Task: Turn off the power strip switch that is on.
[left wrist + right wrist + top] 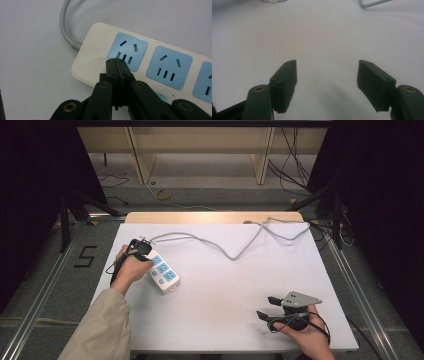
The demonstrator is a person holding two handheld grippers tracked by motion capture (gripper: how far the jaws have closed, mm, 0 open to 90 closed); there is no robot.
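The left claw (117,65) is closed on nothing, its jaws pressed together, tips over the cord end of the white power strip (140,60), just at the first blue socket (127,51). The strip lies on the left part of the white tabletop (225,285), its grey cord (235,251) snaking toward the far edge. The right claw (267,307) hangs open over bare tabletop near the front right, well apart from the strip.

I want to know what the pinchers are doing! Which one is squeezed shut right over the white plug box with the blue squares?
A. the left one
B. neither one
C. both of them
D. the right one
A: the left gripper has its jaws pressed together over the power strip, while the right gripper is wide open above the bare table.
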